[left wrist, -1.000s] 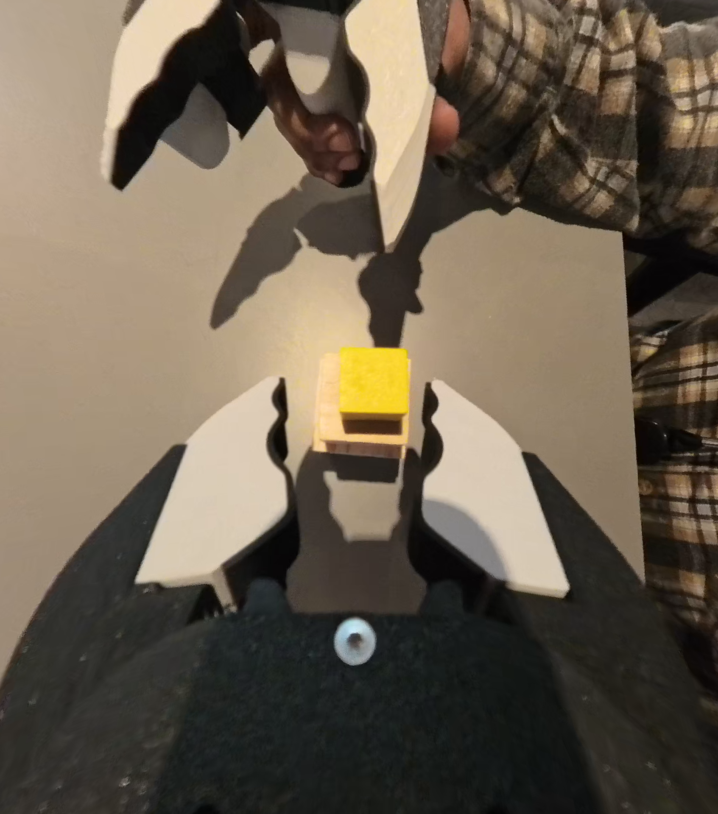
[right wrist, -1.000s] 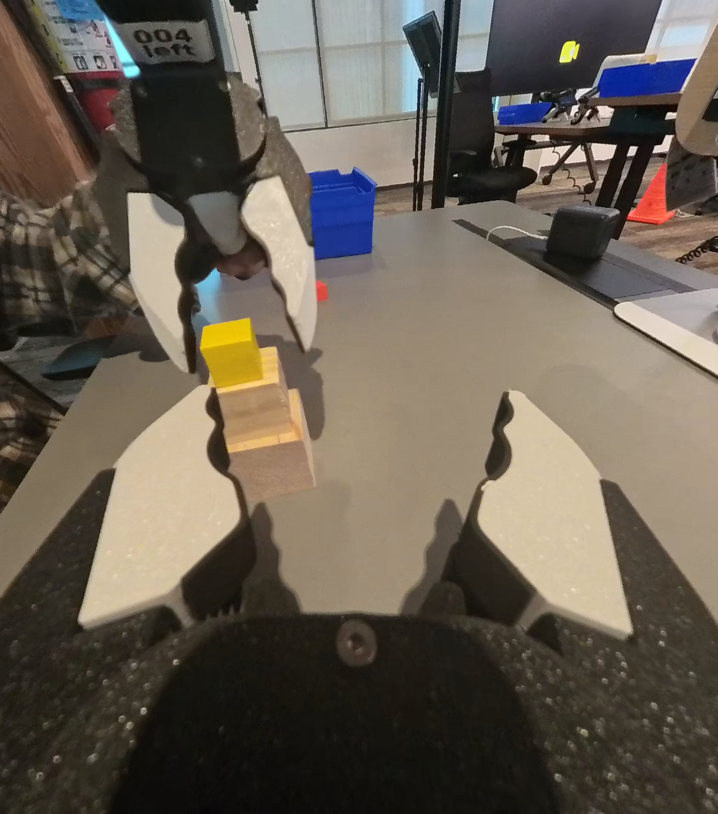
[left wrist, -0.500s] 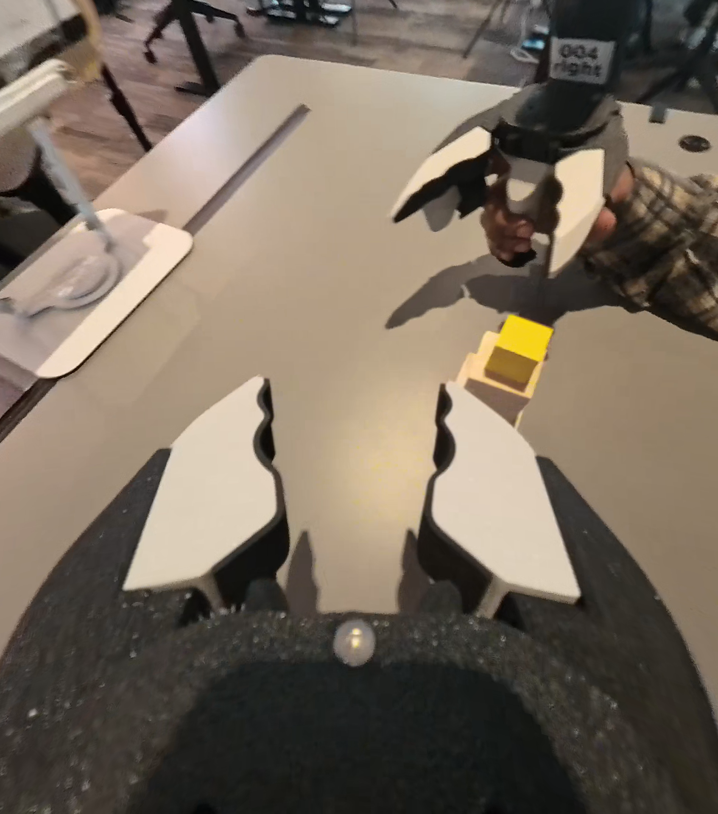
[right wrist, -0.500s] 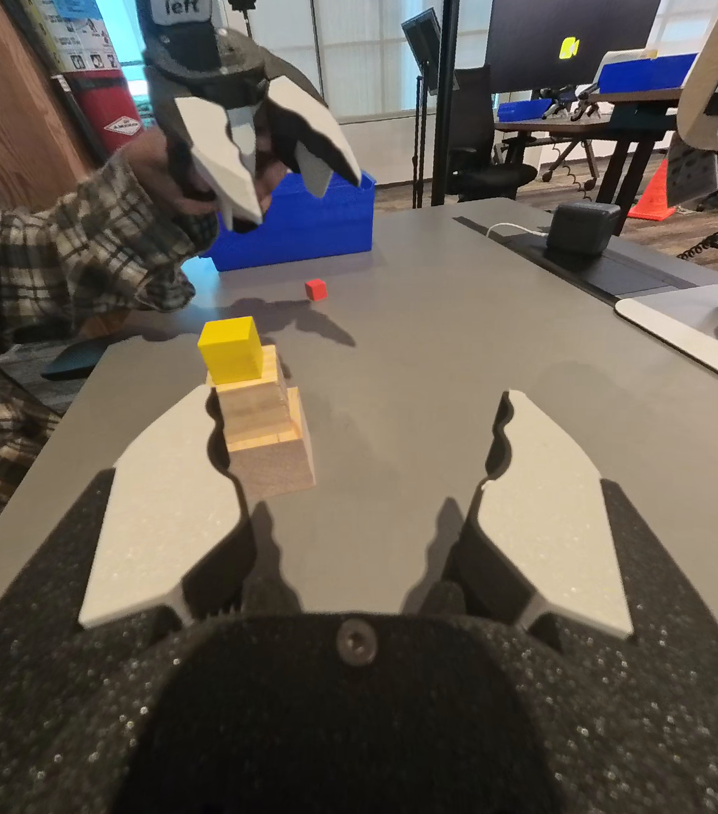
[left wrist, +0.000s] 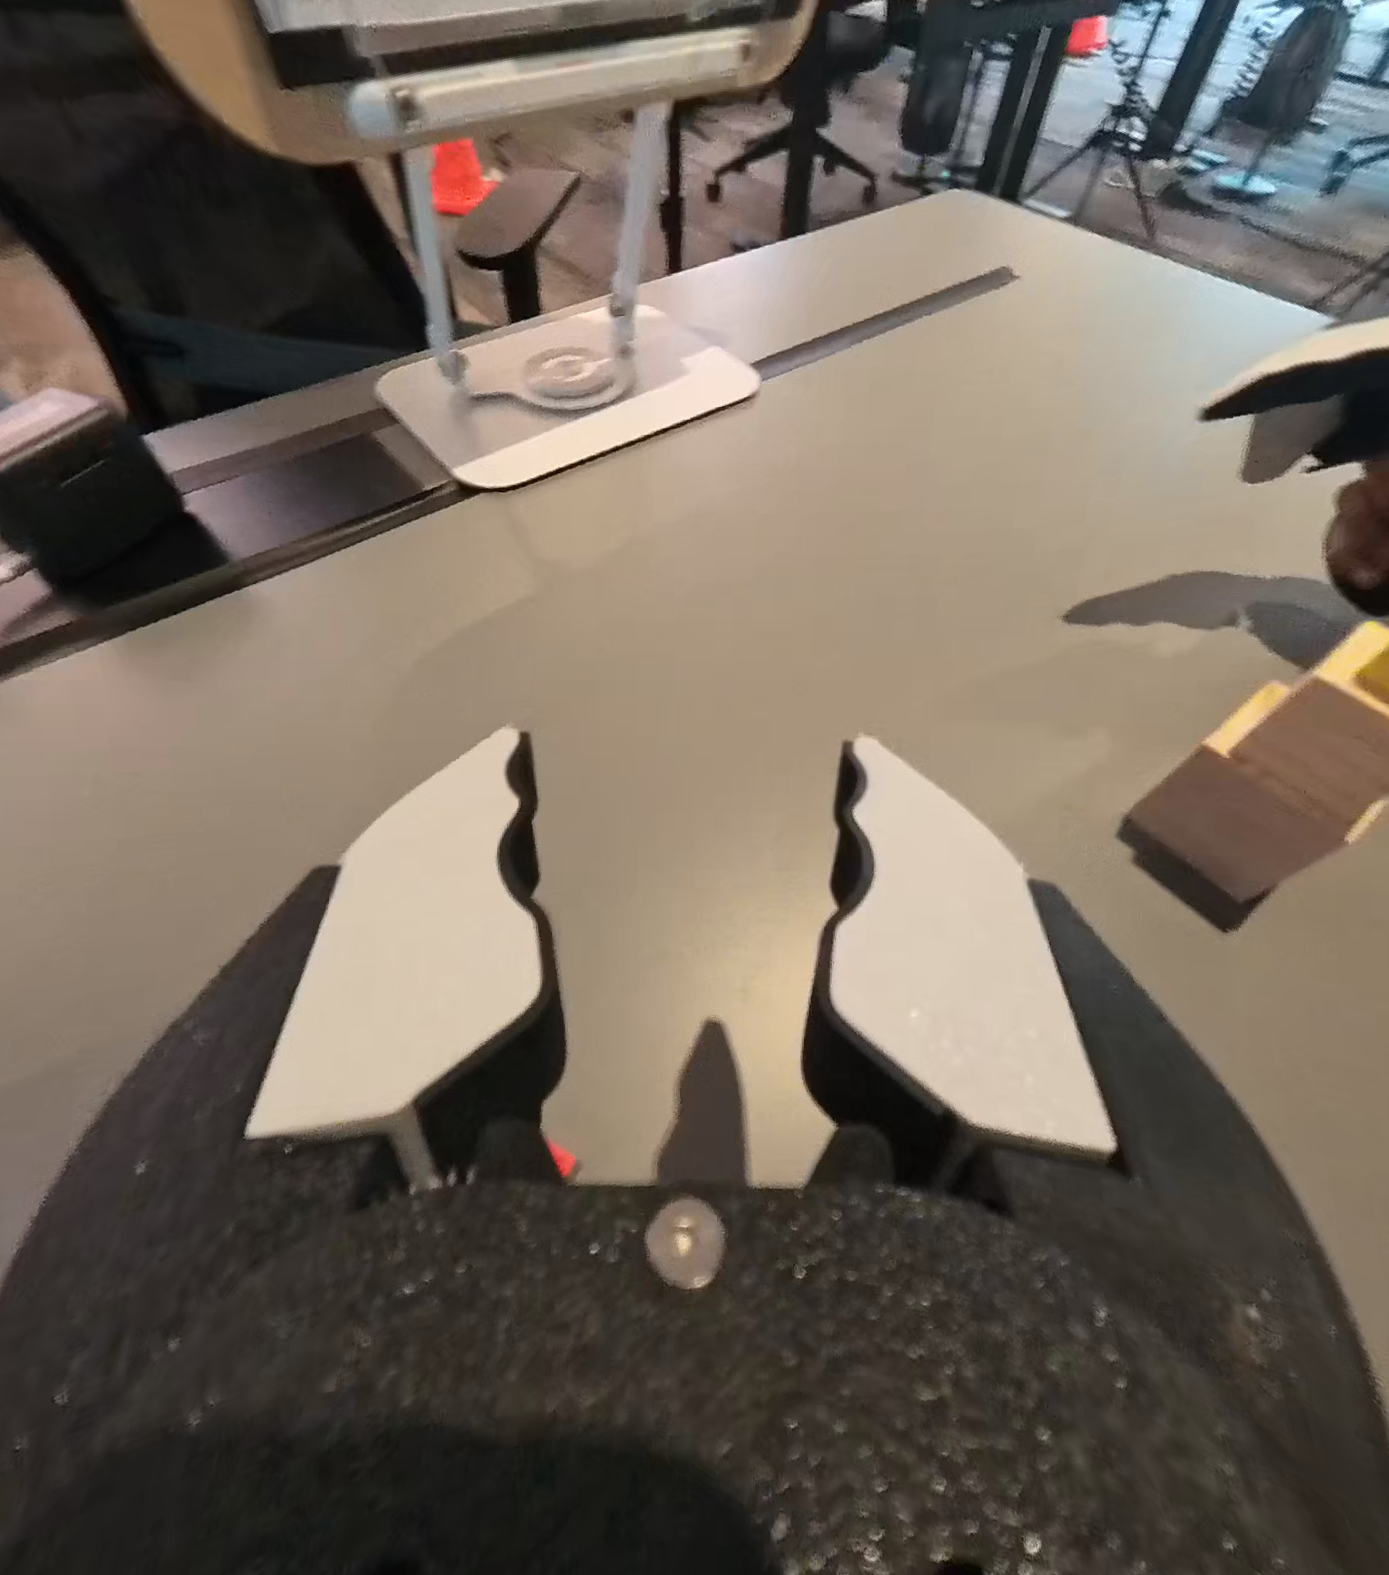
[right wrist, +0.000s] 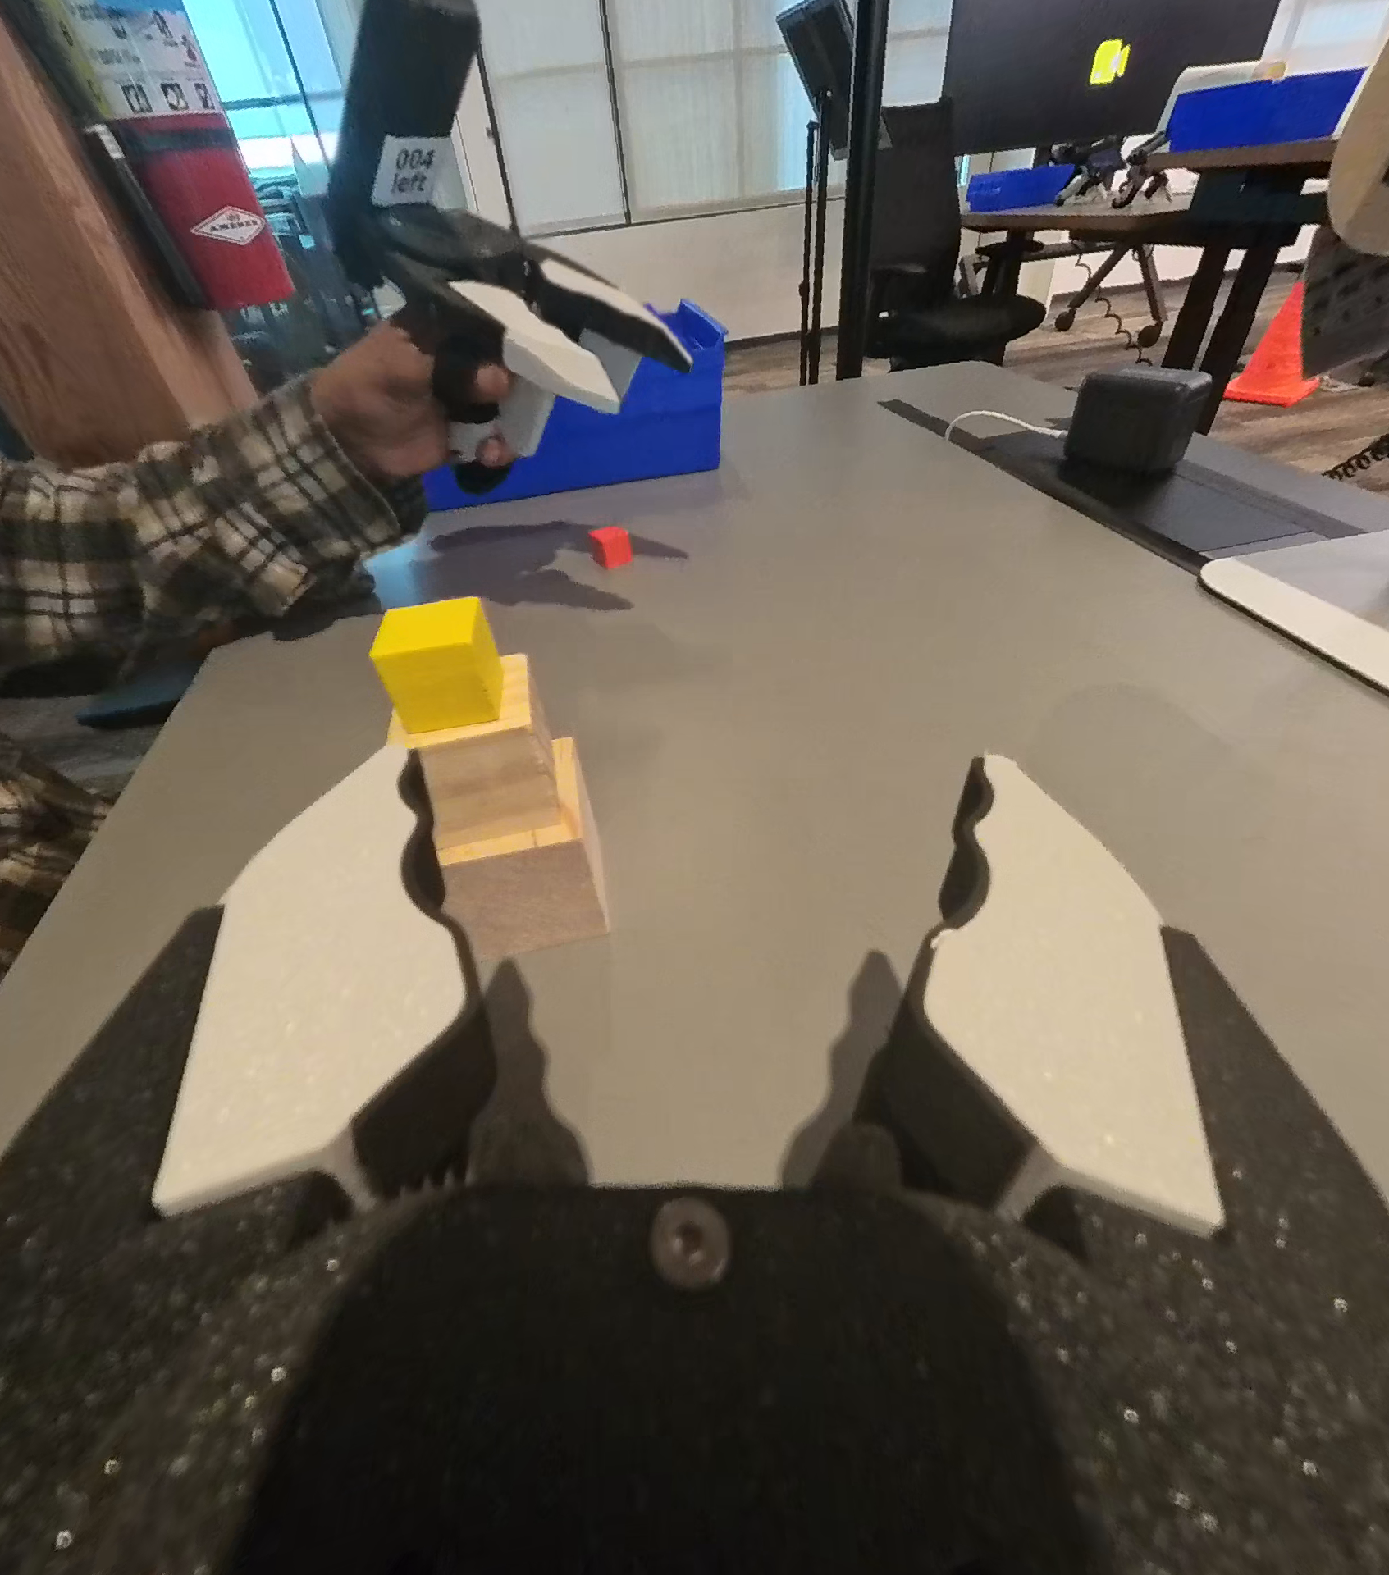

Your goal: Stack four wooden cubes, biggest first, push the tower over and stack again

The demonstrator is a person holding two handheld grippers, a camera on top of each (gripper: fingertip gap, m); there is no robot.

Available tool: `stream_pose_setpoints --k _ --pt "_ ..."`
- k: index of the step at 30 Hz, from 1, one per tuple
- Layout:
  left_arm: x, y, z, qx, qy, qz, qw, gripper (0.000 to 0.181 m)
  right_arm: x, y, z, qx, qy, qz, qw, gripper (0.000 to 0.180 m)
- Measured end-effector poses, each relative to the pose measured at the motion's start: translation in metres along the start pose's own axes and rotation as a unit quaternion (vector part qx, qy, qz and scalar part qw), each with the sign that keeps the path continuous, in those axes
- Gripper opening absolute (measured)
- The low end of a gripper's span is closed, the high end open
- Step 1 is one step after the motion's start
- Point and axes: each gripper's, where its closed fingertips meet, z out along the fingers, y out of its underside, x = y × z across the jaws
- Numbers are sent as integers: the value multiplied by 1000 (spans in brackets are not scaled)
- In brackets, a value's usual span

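Note:
A tower stands on the grey table: a large wooden cube [right wrist: 533,895] at the bottom, a smaller wooden cube [right wrist: 495,784] on it, and a yellow cube [right wrist: 439,665] on top. It also shows at the right edge of the left wrist view [left wrist: 1304,767]. A small red cube [right wrist: 610,545] lies alone beyond the tower; a sliver of it shows under my left gripper [left wrist: 561,1157]. My left gripper [left wrist: 682,741] is open and empty, held in the air above the red cube [right wrist: 650,382]. My right gripper [right wrist: 691,784] is open and empty, its left finger just in front of the tower.
A blue bin [right wrist: 588,435] stands at the far end of the table. A monitor stand base [left wrist: 571,400] and a black box [right wrist: 1138,418] sit along a cable slot on one side. The table edge runs close to the tower's left, with a plaid sleeve [right wrist: 162,528] there. One gripper's finger ends stand about 25 cm off the other's.
My left gripper rose from over the yellow cube, moved away and turned to face across the table; the tower slid to its view's right edge. The right gripper and tower stayed still.

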Motion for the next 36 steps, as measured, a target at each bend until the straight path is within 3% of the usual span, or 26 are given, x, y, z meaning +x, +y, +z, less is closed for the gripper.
stream_pose_setpoints --k 1,8,14,19,24,27,31,36 --pt "-7 4 -1 2 -14 -5 1000 67 0 0 0 0 0 0 1000 115" --pt "-58 34 -17 8 -129 -39 991 65 1 2 1 -3 1 3 1000 115" --pt "-76 60 -23 -29 -167 -67 983 65 -2 1 2 -6 -1 -2 1000 115" --pt "-60 61 -26 -26 -124 -70 989 65 -2 3 4 -10 -5 0 1000 115" --pt "-25 64 -37 -24 1 18 1000 59 -3 0 2 -4 -6 -1 1000 115" --pt "-19 69 -44 -66 49 82 993 58 -4 2 4 -7 -9 -4 1000 115" --pt "-19 83 -53 -187 83 160 966 59 -4 4 5 -11 -11 -3 1000 115" --pt "-27 105 -54 -325 110 250 906 61 -3 6 5 -13 -10 -1 1000 115"
